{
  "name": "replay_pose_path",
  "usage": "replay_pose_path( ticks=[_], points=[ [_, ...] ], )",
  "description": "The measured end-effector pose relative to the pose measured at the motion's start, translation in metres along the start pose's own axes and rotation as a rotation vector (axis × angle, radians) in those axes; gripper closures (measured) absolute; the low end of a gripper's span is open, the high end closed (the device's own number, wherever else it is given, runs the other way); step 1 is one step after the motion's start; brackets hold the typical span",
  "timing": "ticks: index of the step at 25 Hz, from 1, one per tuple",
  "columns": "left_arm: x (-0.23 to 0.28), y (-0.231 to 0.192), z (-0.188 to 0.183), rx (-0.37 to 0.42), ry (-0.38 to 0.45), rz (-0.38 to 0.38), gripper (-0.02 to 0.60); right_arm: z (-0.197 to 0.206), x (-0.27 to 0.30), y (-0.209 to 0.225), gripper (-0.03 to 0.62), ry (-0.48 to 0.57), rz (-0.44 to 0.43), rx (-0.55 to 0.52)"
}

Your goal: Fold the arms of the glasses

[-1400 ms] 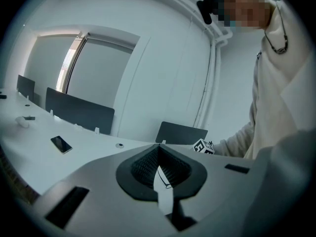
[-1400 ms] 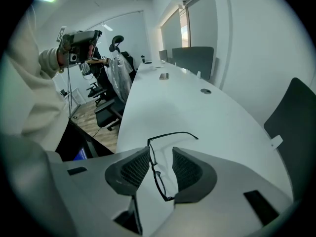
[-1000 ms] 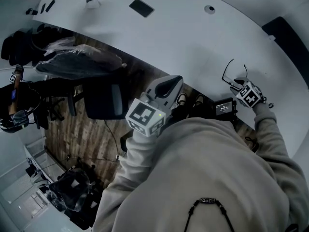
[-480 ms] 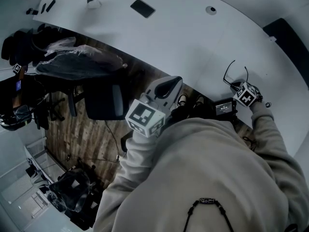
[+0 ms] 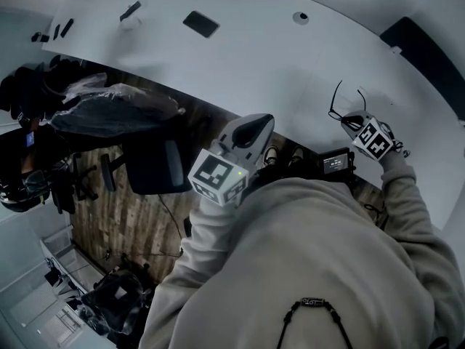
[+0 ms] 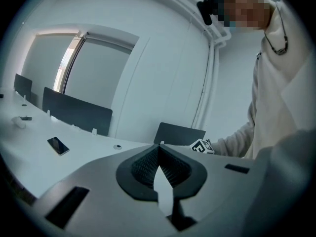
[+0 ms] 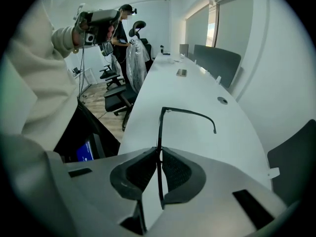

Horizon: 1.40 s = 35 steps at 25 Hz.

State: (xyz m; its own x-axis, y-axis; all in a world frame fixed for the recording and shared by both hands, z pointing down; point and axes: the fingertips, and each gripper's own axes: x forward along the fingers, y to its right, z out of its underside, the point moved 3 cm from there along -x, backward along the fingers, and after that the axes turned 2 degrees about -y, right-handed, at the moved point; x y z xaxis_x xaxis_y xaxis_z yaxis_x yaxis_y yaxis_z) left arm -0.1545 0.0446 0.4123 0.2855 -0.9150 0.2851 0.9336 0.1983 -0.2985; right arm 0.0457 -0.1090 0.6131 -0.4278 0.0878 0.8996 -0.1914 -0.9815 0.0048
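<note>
Much of the glasses [image 5: 340, 102] is hard for you to read. In the head view the front and lenses are hidden behind your right gripper [image 5: 347, 121], and only two thin dark arms show, sticking out from it over the table [image 5: 254, 57]. In the right gripper view the glasses [image 7: 160, 132] stand edge-on, so the front is a single dark line whose lower end vanishes between the jaws. Only one arm shows, unfolded, reaching out over the table [image 7: 197, 88] and ending in a curved tip. Whether the frame touches the table top cannot be made out. Your right hand itself is covered by the marker cube, leaving only the sleeve [image 5: 407, 195] in sight.

The right gripper [image 7: 159, 154] tilts steeply down over the table, close to its near edge. Its jaws have just been closing and now pinch the front of the glasses between the pads.

Your left gripper [image 5: 254, 126] is held off the table, out past its near edge, pointing towards it almost level. In the left gripper view its jaws [image 6: 159, 152] are pressed together with nothing in them.
</note>
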Motion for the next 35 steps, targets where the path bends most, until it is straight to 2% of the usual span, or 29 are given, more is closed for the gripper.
replay_pose_path(
  ticks=[11,18,26,31,35],
  points=[
    [0.010,0.013,-0.012,0.044,-0.009,0.060,0.577,-0.047,-0.082,-0.018,0.542,0.285,-0.055,0.154],
    [0.031,0.028,-0.032,0.091,0.015,0.118,0.577,-0.062,-0.124,-0.030,0.542,0.413,-0.074,0.215],
    [0.051,0.041,-0.047,0.151,0.017,0.195,0.575,-0.071,-0.171,-0.053,0.542,0.561,-0.118,0.331],
    [0.062,0.044,-0.065,0.183,0.036,0.240,0.575,-0.084,-0.206,-0.066,0.542,0.712,-0.185,0.429],
    [0.078,0.054,-0.077,0.238,0.039,0.288,0.574,-0.097,-0.239,-0.076,0.542,0.830,-0.236,0.478]
  ],
)
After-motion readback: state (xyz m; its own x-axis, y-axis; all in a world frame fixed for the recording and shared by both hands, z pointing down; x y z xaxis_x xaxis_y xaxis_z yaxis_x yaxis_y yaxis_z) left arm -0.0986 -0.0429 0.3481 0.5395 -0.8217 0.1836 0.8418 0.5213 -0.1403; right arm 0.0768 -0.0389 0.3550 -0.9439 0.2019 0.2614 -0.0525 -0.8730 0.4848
